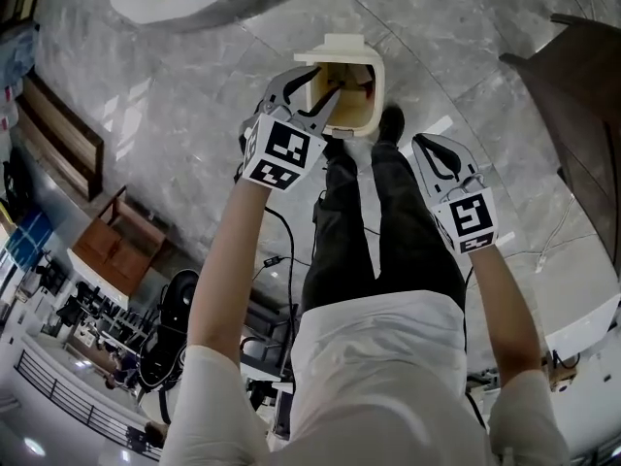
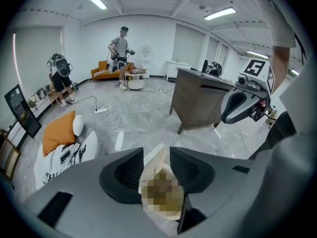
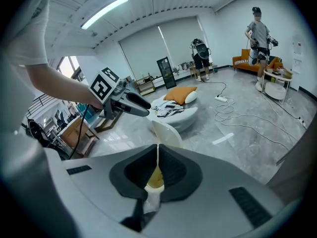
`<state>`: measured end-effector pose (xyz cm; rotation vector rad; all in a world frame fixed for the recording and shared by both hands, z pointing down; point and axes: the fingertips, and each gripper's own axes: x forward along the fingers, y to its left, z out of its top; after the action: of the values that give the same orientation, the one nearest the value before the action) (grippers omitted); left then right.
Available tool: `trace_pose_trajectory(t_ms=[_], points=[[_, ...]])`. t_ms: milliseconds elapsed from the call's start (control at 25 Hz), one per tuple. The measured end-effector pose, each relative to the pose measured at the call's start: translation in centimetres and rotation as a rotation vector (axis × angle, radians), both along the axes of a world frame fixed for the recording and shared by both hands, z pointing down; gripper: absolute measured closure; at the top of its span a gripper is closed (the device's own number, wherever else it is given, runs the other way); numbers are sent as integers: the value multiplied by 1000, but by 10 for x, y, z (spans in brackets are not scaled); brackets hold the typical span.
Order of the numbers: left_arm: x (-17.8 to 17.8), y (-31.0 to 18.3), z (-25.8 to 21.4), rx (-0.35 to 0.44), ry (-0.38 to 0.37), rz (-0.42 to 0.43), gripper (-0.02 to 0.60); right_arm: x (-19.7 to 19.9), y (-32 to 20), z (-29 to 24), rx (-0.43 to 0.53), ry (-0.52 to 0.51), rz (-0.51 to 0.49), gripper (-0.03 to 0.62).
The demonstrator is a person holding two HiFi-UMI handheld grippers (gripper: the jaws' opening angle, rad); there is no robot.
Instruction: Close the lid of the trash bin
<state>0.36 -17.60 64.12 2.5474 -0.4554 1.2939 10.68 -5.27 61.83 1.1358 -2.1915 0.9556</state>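
Looking down past my arms, I see a low wooden table (image 1: 121, 246) at the left edge of the grey marble floor (image 1: 175, 134). Next along is my left gripper (image 1: 309, 90), held out over the open mouth of the bin (image 1: 375, 90). Its own camera shows the two jaws standing apart with nothing pressed between them (only the bin's inside shows through the gap).

The bin is cream-coloured and stands on the floor just ahead of my shoe (image 1: 391, 122). Its lid (image 1: 335, 49) is raised on the far side of the opening. From the camera on my other tool, the lid (image 3: 167, 133) stands close to upright beyond the bin's mouth, and the left gripper (image 3: 133, 103) hangs in the air above and to the left of it.

My right gripper (image 1: 434, 149) sits to the right of the bin, beside my right leg and clear of the bin's wall. Its jaws are pressed together, leaving only a thin slit, and they hold nothing (a sliver of the bin's yellowish inside shows below them). Further right, a dark wooden cabinet (image 1: 582, 95) stands at the edge of the floor.
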Motion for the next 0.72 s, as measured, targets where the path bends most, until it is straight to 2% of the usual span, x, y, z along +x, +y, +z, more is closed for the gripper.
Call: trace_pose_trajectory(t_ms=[720], points=[[4, -9, 60, -43, -170, 185, 354, 13, 3, 54, -36, -36, 75, 562]])
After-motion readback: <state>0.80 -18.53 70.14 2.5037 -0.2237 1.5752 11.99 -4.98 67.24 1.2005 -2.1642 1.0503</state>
